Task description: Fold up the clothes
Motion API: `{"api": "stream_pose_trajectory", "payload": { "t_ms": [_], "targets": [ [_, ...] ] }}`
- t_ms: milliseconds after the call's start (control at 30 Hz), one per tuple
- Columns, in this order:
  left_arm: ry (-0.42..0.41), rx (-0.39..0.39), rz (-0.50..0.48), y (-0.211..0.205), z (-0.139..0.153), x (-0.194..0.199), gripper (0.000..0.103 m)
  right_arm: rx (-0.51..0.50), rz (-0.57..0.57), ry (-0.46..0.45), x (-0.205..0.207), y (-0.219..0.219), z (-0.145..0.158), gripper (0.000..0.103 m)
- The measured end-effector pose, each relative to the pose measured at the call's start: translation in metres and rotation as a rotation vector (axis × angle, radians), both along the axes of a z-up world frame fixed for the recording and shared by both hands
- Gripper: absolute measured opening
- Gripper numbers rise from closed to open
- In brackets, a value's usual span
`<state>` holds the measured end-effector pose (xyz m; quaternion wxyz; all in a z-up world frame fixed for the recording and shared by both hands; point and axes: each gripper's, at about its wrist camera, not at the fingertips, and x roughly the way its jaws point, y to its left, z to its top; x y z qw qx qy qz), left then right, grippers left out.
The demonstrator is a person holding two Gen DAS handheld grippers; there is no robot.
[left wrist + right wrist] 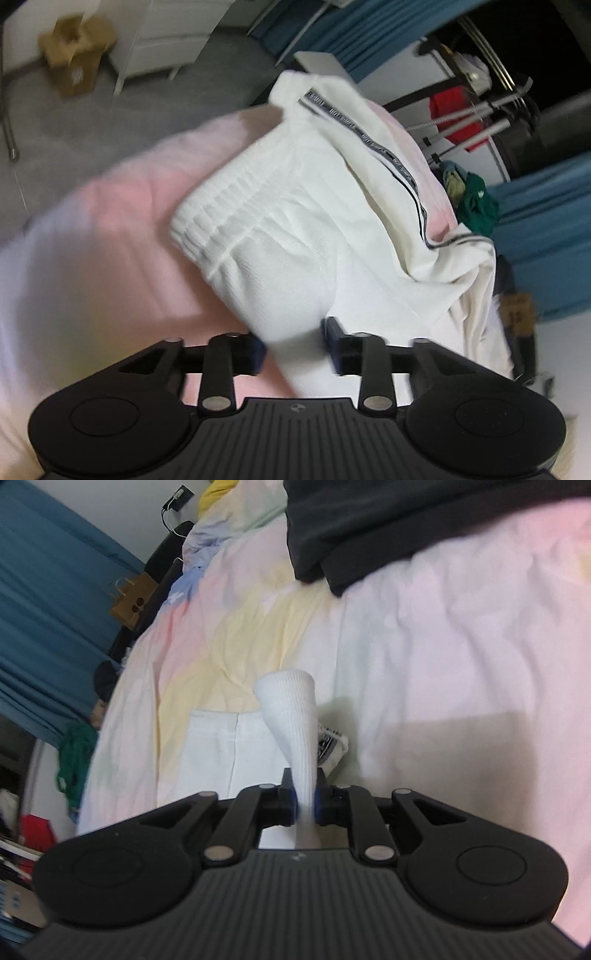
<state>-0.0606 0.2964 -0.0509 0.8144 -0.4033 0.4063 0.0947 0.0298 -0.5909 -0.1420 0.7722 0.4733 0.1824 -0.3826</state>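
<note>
In the left wrist view a white ribbed sock (266,258) runs from its cuff down between the fingers of my left gripper (295,349), which is shut on it. Behind the sock, white trousers with a black side stripe (369,147) lie crumpled on the pink bedsheet (122,229). In the right wrist view my right gripper (304,797) is shut on a white sock (291,716) that sticks up from between its fingers. Beneath that sock lies the white garment (221,749). I cannot tell whether both grippers hold the same sock.
A black garment (369,524) lies further up the pastel bed cover (443,646). Past the bed edge are a cardboard box (74,55), white furniture (166,40), blue curtains (546,236), a rack with a red garment (458,110) and a green garment (476,203).
</note>
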Motion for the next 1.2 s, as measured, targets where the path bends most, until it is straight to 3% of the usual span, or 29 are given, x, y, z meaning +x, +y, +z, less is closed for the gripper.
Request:
{"api": "stream_pose_trajectory", "payload": {
  "t_ms": [33,67,100,133,233,367,600,733,967,1200],
  "targets": [
    [-0.004,0.039,-0.005,-0.001,0.007,-0.008,0.062,-0.007,-0.001,0.007,0.0,0.0,0.001,0.04],
    [-0.008,0.079,-0.01,-0.003,0.014,-0.016,0.069,-0.014,-0.003,0.015,0.0,0.0,0.002,0.048],
    [-0.023,0.118,-0.015,-0.006,0.021,-0.023,0.072,-0.031,-0.008,0.017,-0.001,0.0,0.005,0.066],
    [-0.04,0.158,-0.02,-0.009,0.029,-0.03,0.076,-0.065,-0.015,0.007,-0.003,0.003,0.011,0.074],
    [-0.096,0.276,-0.036,-0.023,0.052,-0.046,0.082,-0.166,0.005,-0.032,-0.005,0.013,0.032,0.075],
    [-0.191,0.422,-0.074,-0.057,0.077,-0.05,0.09,-0.254,0.143,-0.093,0.006,0.036,0.056,0.075],
    [-0.308,0.495,-0.192,-0.136,0.088,-0.011,0.097,-0.397,0.429,-0.178,0.021,0.1,0.091,0.075],
    [-0.375,0.551,-0.261,-0.184,0.085,0.014,0.1,-0.454,0.583,-0.228,0.026,0.142,0.102,0.075],
    [-0.447,0.561,-0.364,-0.253,0.073,0.064,0.103,-0.464,0.786,-0.242,0.043,0.184,0.094,0.075],
    [-0.419,0.667,-0.39,-0.288,0.017,0.109,0.103,-0.431,0.895,-0.243,0.058,0.213,0.079,0.075]
  ]
}}
